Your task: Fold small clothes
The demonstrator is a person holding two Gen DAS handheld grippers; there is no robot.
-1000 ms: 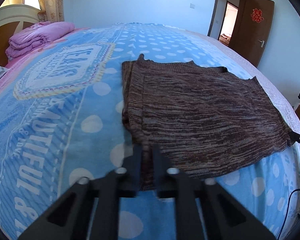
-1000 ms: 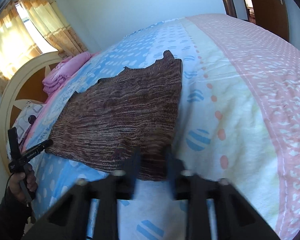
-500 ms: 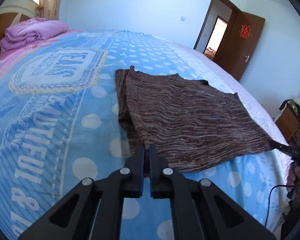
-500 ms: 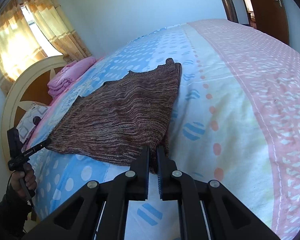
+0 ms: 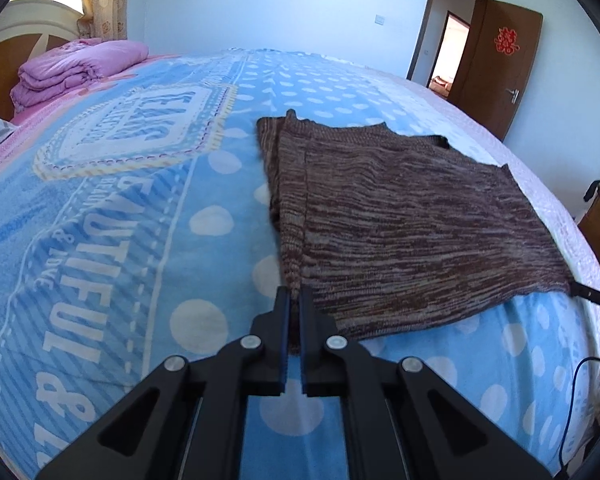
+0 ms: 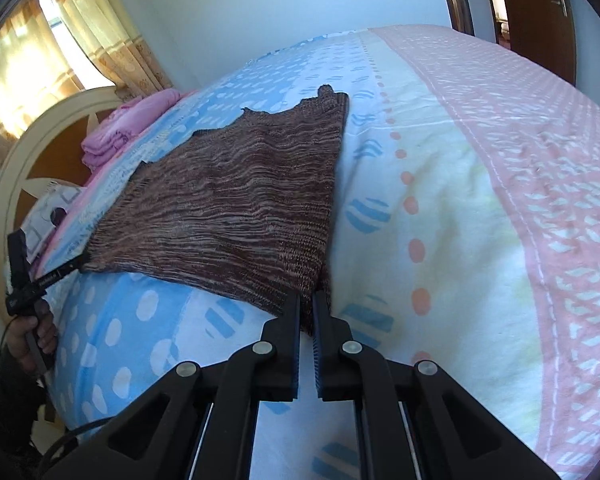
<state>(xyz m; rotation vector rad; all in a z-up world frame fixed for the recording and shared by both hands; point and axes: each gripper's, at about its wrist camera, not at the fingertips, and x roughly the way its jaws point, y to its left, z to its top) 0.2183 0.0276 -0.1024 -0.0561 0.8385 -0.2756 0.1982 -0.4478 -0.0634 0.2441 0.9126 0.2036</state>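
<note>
- Pinching the near hem corners of the brown knit garment (image 5: 400, 216), the left hand-held gripper (image 5: 294, 300) and right hand-held gripper (image 6: 306, 304) are each clamped on fabric
- It lies flat on the bed (image 5: 120, 220), stretching away from both
- Soft, ribbed, streaky knit; roughly rectangular, its left edge doubled

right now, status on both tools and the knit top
Left tool shut on brown knit top near corner. Right tool shut on other near corner. Top flat on bed, nothing blocking.
</note>
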